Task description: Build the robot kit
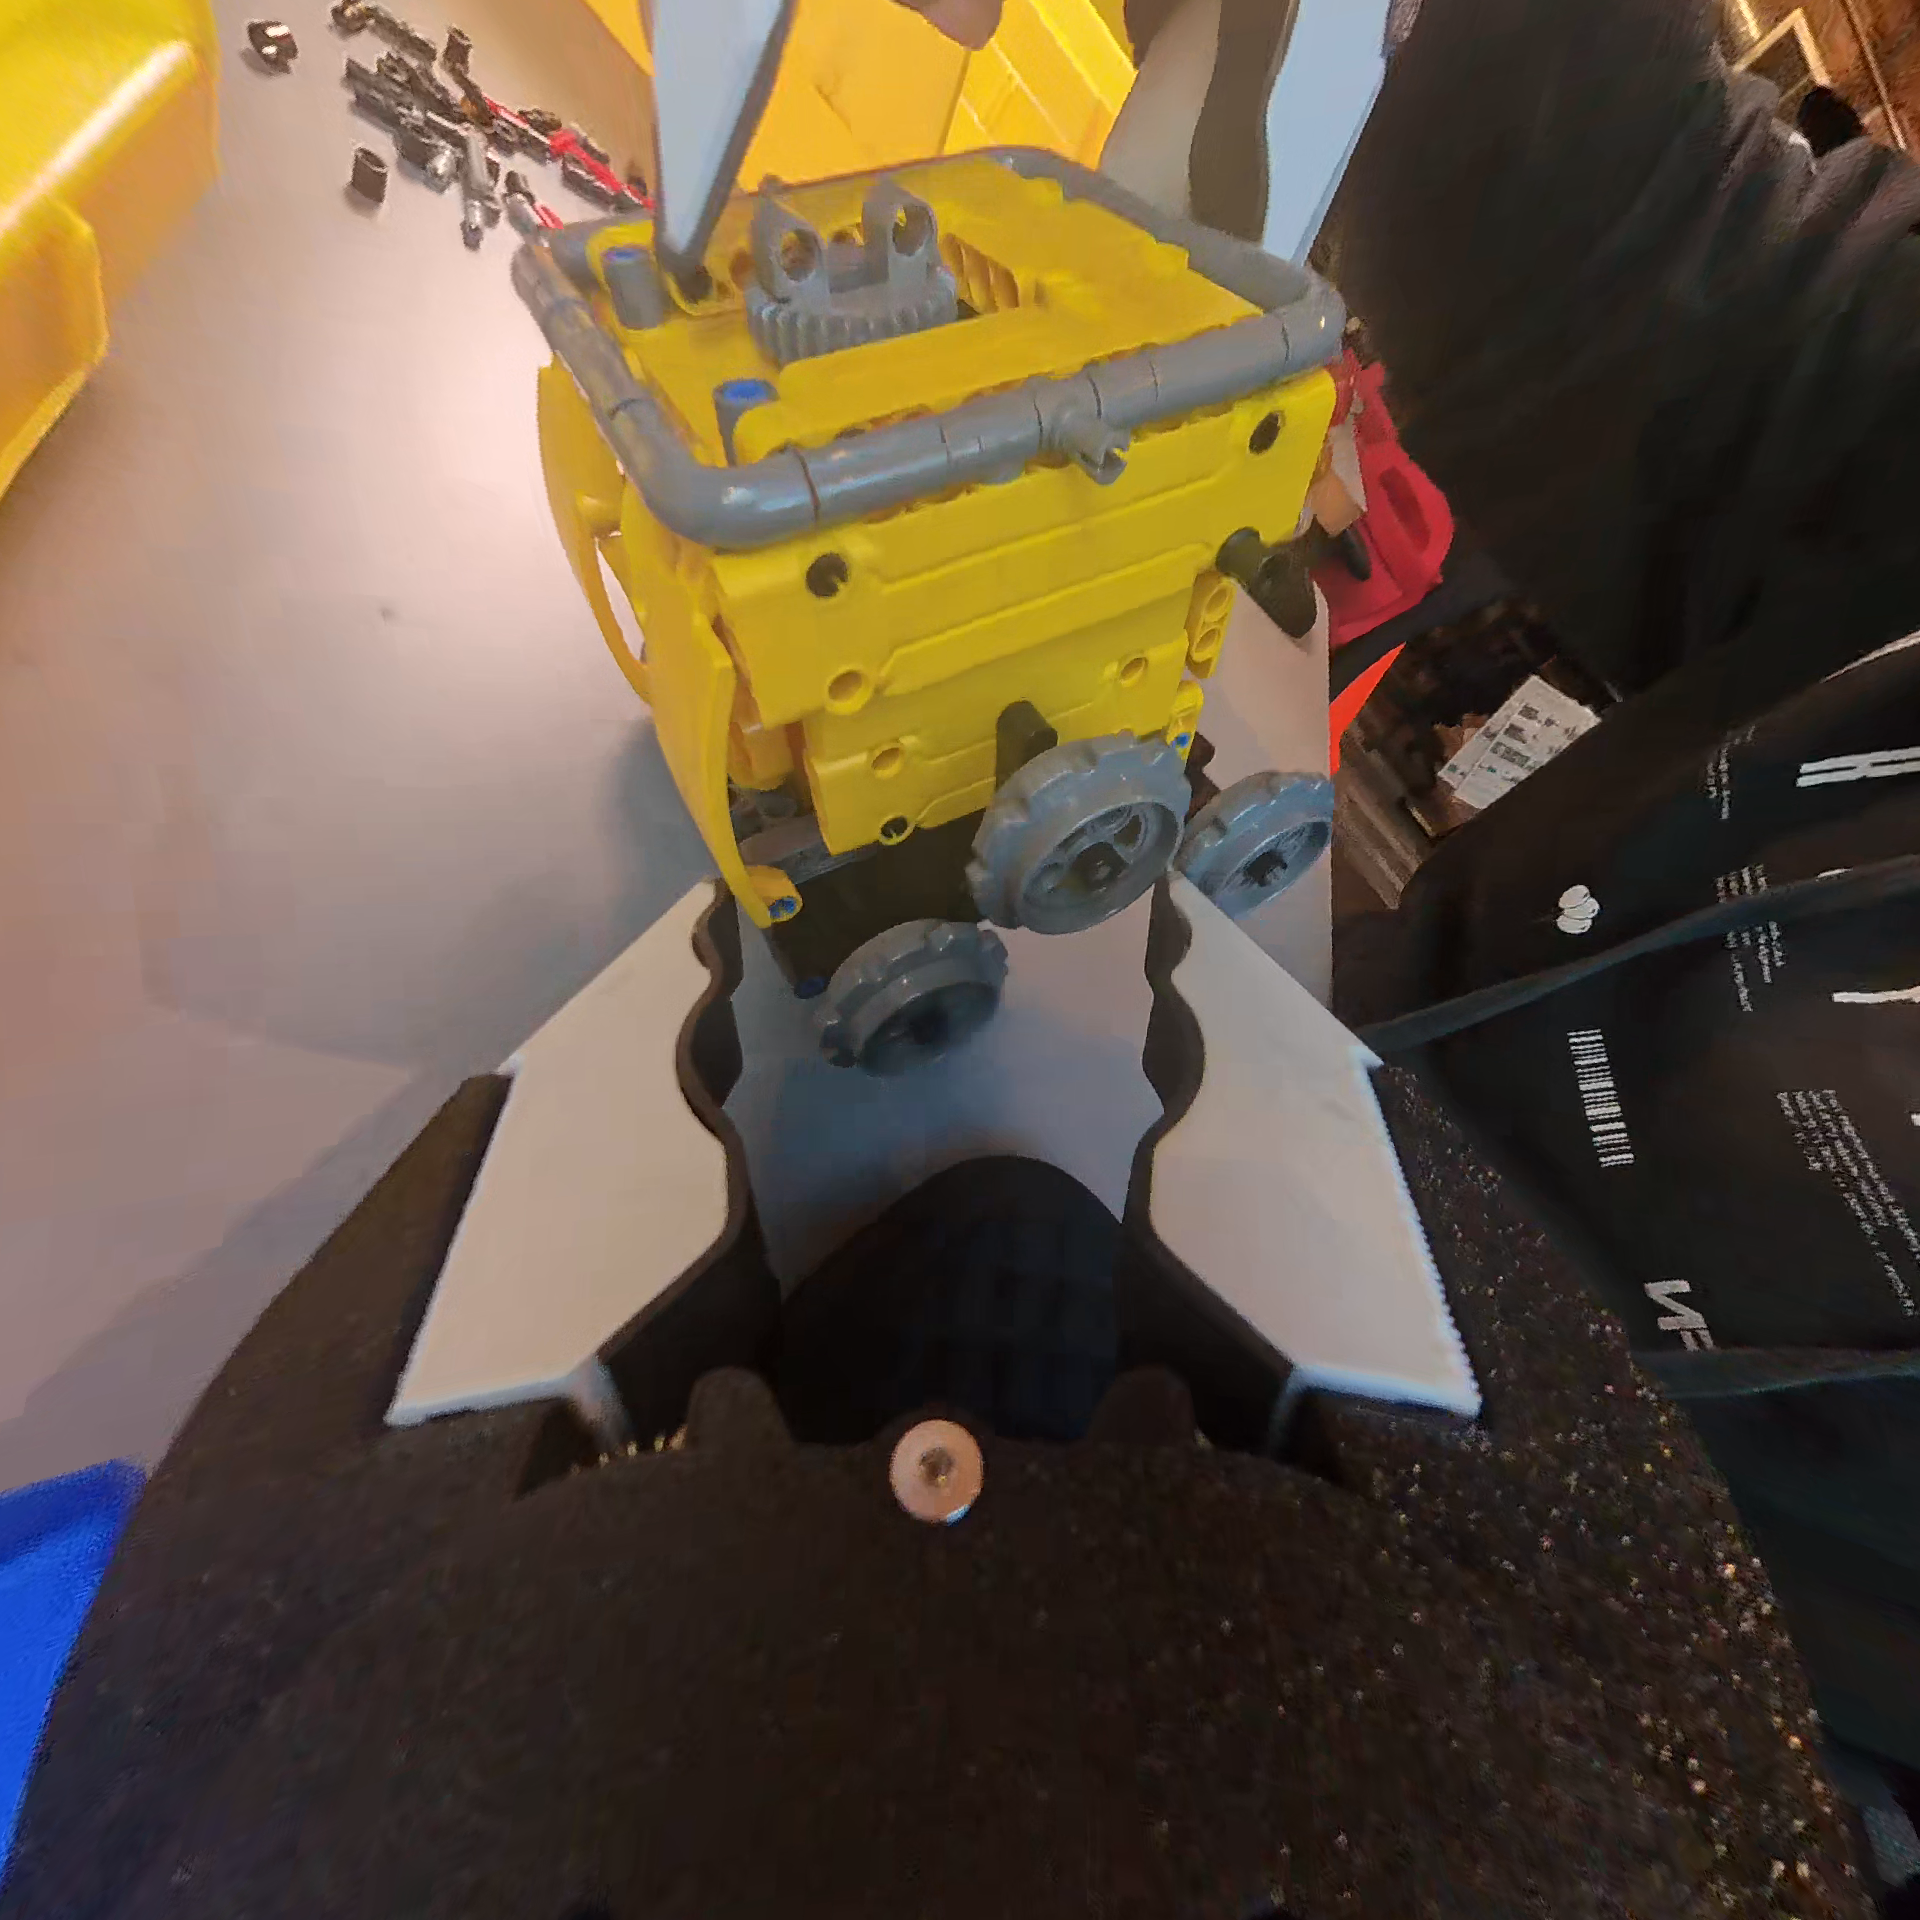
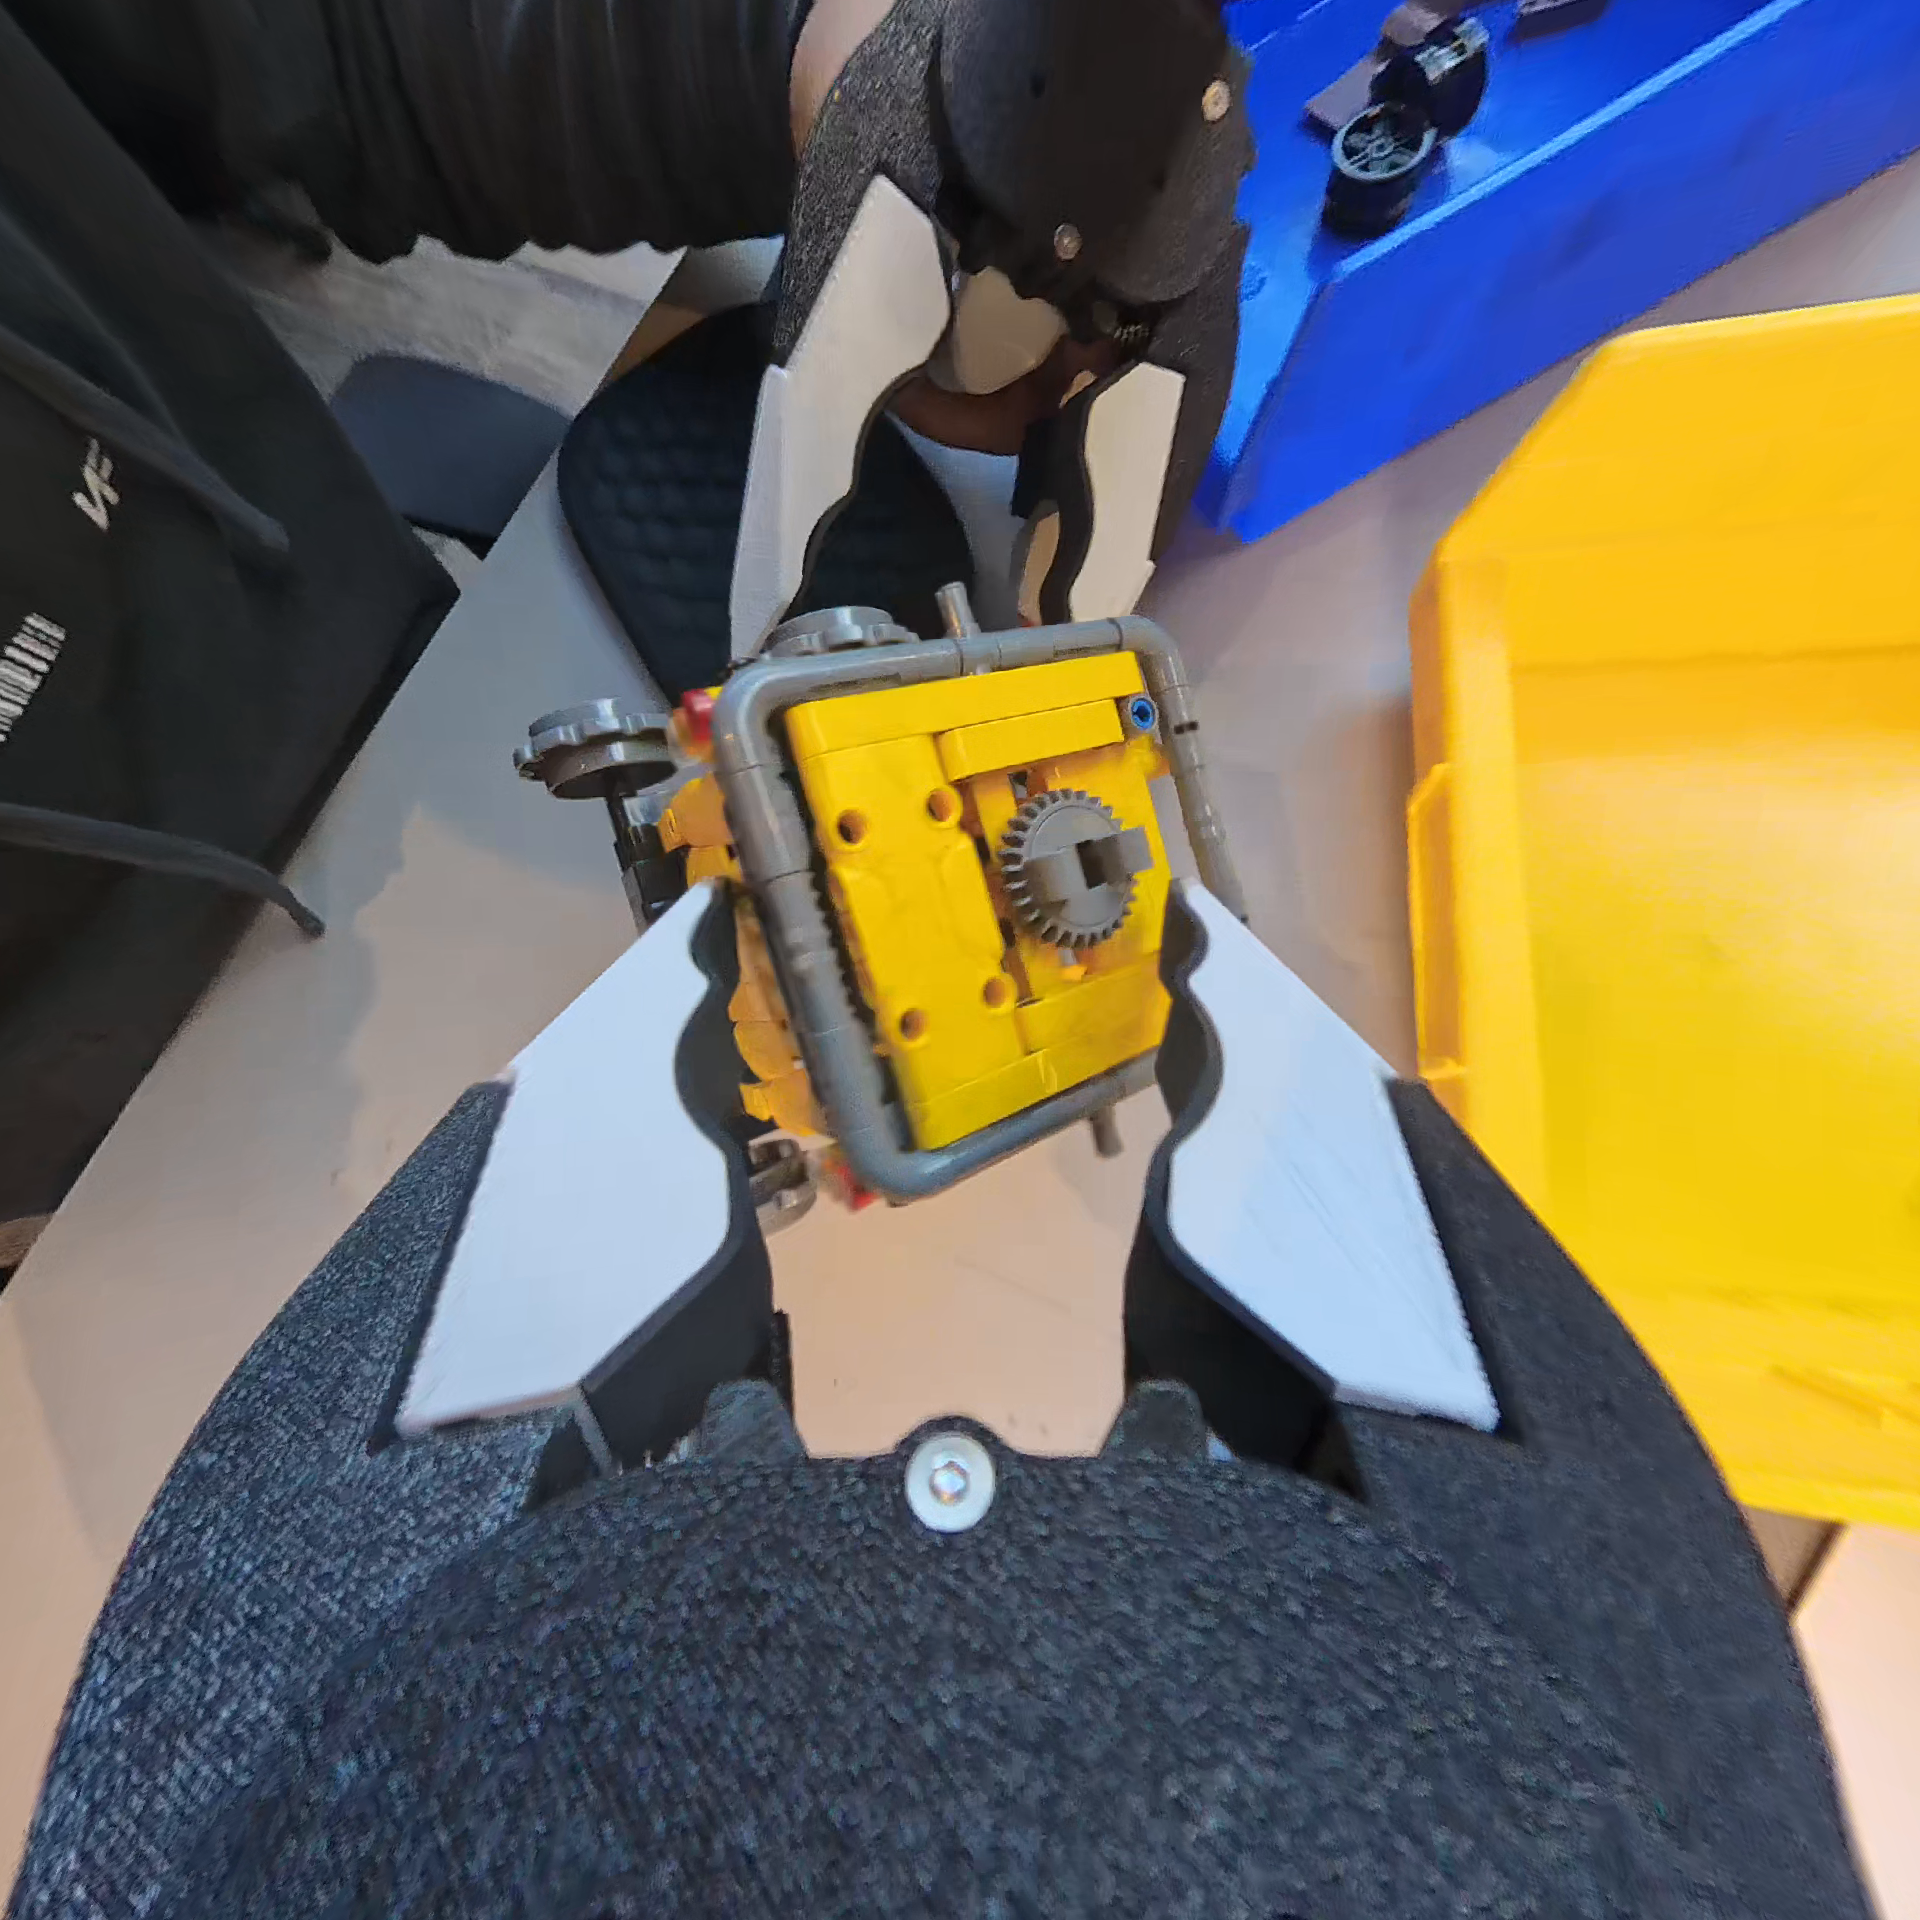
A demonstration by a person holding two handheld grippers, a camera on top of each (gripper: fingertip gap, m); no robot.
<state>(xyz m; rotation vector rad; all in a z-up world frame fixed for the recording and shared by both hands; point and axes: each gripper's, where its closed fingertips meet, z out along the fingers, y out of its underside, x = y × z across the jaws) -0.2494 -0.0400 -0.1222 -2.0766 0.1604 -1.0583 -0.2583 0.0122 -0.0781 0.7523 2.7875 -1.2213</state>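
Left view only: loose dark parts lie on the table far ahead-left of the left gripper; a person's black garment fills the right side.
Right view only: a blue bin holding wheels sits ahead-right of the right gripper, with a yellow bin close on its right.
Model place: the yellow model stands on the table edge, just ahead of the left gripper and between the right gripper's fingertips.
Left gripper: jaws spread wide; the lowest grey wheel lies in the gap, and no contact with the fingers can be seen.
Right gripper: jaws spread about the model's top; whether the fingers touch it cannot be told. In the left view one tip comes down onto the top near a grey peg.
Room: open table lies left of the left gripper; the table edge runs close on its right, beside the model.
Model look: blocky yellow body, grey tube rail round the top, grey gear in the top face, grey wheels on one side, red bits at the far side.
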